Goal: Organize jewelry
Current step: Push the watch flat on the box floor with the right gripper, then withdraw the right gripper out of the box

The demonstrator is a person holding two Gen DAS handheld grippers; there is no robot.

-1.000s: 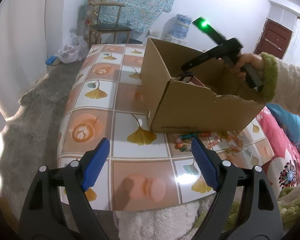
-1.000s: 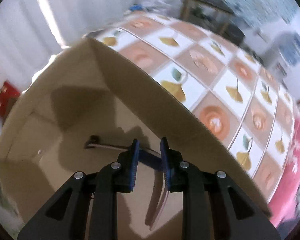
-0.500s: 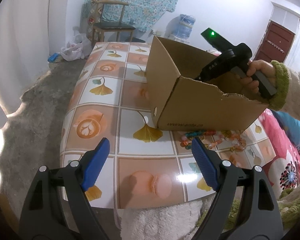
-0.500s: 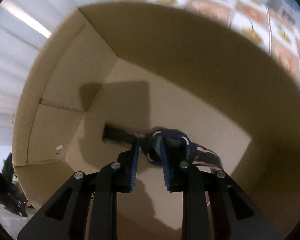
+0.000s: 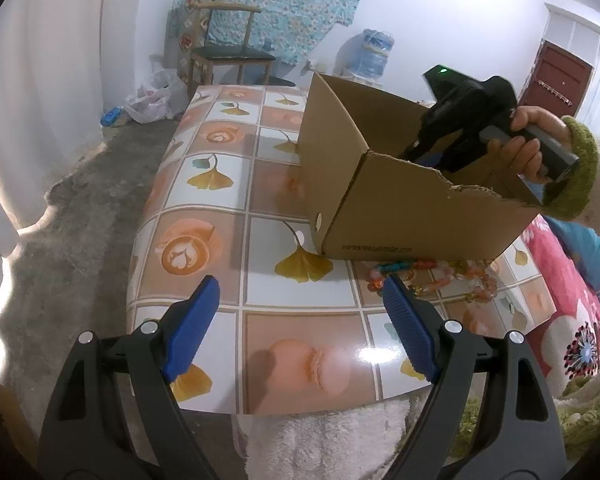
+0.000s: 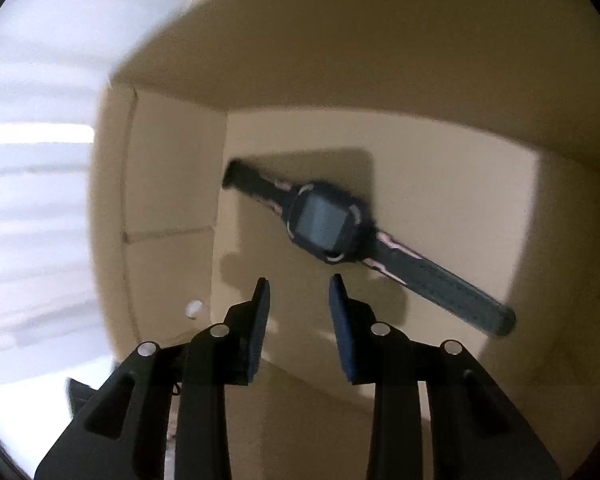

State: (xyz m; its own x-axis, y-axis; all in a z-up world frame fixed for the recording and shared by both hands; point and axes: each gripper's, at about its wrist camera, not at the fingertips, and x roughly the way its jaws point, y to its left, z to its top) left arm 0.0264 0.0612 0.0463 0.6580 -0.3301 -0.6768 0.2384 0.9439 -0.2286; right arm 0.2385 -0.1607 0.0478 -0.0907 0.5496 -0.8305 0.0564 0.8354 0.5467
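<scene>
Right gripper (image 6: pixel 298 300) inside corrugated cardboard box (image 5: pixel 380 204), blue ribbed jaws opening, nothing between. Black watch (image 6: pixel 328 226), square face, matte strap with pink marks, flat on box floor at 1 o'clock of the tips. Left gripper (image 5: pixel 300 308) wide, empty, over glossy tiled tabletop (image 5: pixel 260 184); beaded bracelets (image 5: pixel 432 278) at 1 o'clock.

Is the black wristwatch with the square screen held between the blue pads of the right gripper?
No, the black wristwatch lies on the cardboard box floor, beyond the empty, opening right gripper.

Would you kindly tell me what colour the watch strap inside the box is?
Black with pink markings near the face; the watch strap shows best in the right wrist view.
</scene>
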